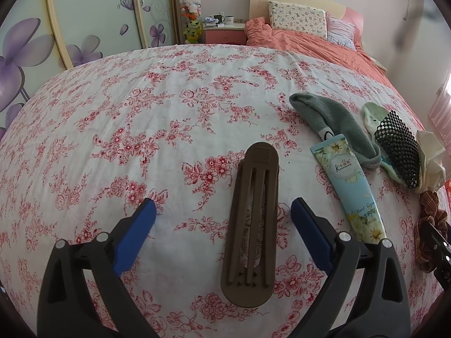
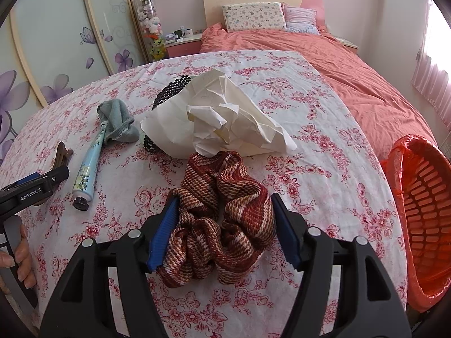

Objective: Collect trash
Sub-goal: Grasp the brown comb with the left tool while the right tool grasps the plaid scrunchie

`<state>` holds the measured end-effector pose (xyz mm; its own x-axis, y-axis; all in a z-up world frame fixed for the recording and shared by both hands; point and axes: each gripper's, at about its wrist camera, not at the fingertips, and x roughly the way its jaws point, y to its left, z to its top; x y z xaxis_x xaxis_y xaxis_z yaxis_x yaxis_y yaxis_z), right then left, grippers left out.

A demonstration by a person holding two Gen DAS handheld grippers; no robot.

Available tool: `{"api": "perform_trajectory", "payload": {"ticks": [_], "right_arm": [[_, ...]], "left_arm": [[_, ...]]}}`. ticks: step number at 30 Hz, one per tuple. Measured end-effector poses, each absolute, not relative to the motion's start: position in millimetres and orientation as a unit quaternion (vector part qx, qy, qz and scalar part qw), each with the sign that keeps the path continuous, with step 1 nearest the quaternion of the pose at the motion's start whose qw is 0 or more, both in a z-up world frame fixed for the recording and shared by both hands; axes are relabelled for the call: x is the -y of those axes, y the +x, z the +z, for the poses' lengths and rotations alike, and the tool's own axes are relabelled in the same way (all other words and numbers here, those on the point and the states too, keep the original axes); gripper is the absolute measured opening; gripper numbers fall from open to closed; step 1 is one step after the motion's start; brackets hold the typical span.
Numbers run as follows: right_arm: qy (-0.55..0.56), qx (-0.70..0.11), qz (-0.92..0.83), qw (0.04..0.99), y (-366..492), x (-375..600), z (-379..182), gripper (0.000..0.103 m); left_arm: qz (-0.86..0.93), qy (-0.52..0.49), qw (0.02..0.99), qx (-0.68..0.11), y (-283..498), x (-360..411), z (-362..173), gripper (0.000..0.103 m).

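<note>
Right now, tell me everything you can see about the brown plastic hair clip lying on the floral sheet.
The brown plastic hair clip is long and flat with a rounded, ribbed end, three raised ribs and open slots between them. It lies flat on the red-flowered white sheet, lengthwise between the open blue pads of the left gripper, touching neither. The pale blue hand cream tube lies apart on one side.
</note>
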<state>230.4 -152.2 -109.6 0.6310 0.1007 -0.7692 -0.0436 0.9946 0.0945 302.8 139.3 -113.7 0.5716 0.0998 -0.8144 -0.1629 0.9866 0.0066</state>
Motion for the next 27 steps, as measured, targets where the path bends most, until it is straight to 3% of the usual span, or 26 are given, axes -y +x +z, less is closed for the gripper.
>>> {"api": "perform_trajectory", "payload": {"ticks": [11, 17, 20, 22, 24, 27], "right_arm": [[0.041, -0.426, 0.054, 0.902, 231, 152, -108, 0.071], [0.052, -0.423, 0.062, 0.902, 228, 152, -108, 0.071], [0.041, -0.423, 0.065, 0.903, 226, 146, -107, 0.061], [0.038, -0.421, 0.069, 0.904, 224, 144, -107, 0.05], [0.039, -0.418, 0.074, 0.905, 223, 145, -105, 0.043], [0.042, -0.414, 0.081, 0.906, 219, 148, -102, 0.032]], "left_arm": [[0.069, -0.027, 0.886, -0.457, 302, -138, -113, 0.095], [0.029, -0.004, 0.893, -0.449, 292, -134, -112, 0.072], [0.024, -0.001, 0.896, -0.444, 293, -131, -111, 0.062], [0.019, 0.003, 0.897, -0.441, 294, -127, -111, 0.054], [0.01, 0.009, 0.898, -0.439, 294, -121, -110, 0.039], [0.004, 0.019, 0.899, -0.437, 293, -114, -109, 0.033]]}}
